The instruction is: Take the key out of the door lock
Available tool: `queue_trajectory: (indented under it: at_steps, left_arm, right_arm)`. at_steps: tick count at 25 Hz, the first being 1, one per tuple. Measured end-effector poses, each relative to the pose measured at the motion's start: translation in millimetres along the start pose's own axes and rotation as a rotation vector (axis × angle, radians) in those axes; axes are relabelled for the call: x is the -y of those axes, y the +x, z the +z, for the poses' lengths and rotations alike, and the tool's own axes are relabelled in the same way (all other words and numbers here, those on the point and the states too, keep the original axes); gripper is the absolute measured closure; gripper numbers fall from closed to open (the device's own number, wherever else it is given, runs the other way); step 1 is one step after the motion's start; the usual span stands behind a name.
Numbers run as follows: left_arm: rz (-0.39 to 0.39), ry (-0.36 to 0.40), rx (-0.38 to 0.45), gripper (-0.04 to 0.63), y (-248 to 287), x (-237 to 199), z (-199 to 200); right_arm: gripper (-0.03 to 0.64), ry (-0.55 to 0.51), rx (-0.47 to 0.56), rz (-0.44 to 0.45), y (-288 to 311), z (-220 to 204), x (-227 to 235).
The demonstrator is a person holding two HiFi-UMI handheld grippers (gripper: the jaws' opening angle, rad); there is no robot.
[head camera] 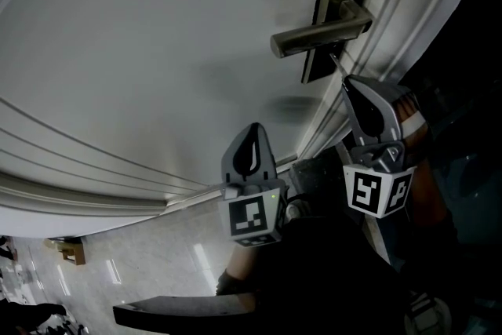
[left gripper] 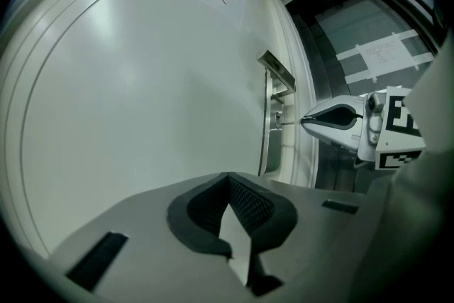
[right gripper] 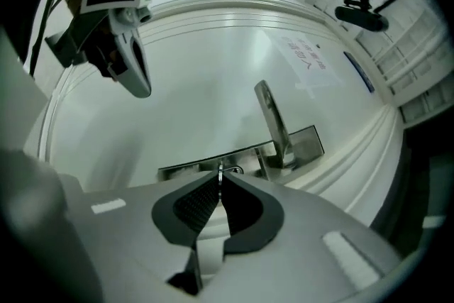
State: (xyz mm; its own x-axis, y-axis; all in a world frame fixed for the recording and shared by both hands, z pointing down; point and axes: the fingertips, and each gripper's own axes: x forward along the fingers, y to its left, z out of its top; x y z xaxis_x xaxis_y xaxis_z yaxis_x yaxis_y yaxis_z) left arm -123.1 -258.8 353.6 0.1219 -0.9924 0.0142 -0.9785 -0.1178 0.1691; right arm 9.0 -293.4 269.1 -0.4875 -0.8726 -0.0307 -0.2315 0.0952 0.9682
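A white door (head camera: 157,51) carries a metal lever handle (head camera: 321,34) on a dark lock plate (head camera: 320,63). A thin metal key (head camera: 336,61) sticks out of the plate below the handle. My right gripper (head camera: 345,81) is shut on the key's outer end. The key (right gripper: 220,172) shows as a thin blade pinched between the fingertips, just in front of the lock cylinder (right gripper: 233,169). From the side, the key (left gripper: 288,123) bridges the plate (left gripper: 272,125) and the right gripper (left gripper: 306,121). My left gripper (head camera: 251,129) hangs lower left of the lock, off the door, shut on nothing (left gripper: 229,177).
The door frame's ridged moulding (head camera: 408,4) runs beside the lock edge, with a dark gap beyond it. A paper notice (right gripper: 305,60) is stuck higher on the door. Pale tiled floor (head camera: 141,263) lies below, and the person's dark clothing (head camera: 337,278) fills the lower right.
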Motion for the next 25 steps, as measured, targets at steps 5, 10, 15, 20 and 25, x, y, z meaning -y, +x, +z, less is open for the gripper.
queue_trajectory:
  at_steps: [5,10,15,20,25]
  left_arm:
    - [-0.002,0.002,-0.021,0.595,2.8,2.8,-7.1]
    - [-0.008,0.012,-0.038,0.595,5.5,6.4,-11.1]
    - [0.002,0.033,-0.04,0.595,8.7,5.1,-13.6]
    - [-0.002,0.034,-0.048,0.595,10.8,6.7,-15.8]
    - [-0.007,0.026,-0.038,0.595,12.8,8.6,-12.9]
  right_arm:
    - [0.604,0.317,0.031,0.043,-5.8,3.8,-12.6]
    - [0.603,0.708,0.09,0.121,-11.2,7.7,-23.7]
    - [0.604,1.033,0.14,0.225,-18.6,8.3,-33.3]
    - [0.604,1.067,0.189,0.28,-21.0,11.1,-35.0]
    - [0.604,1.057,0.192,0.294,-20.1,12.8,-36.6]
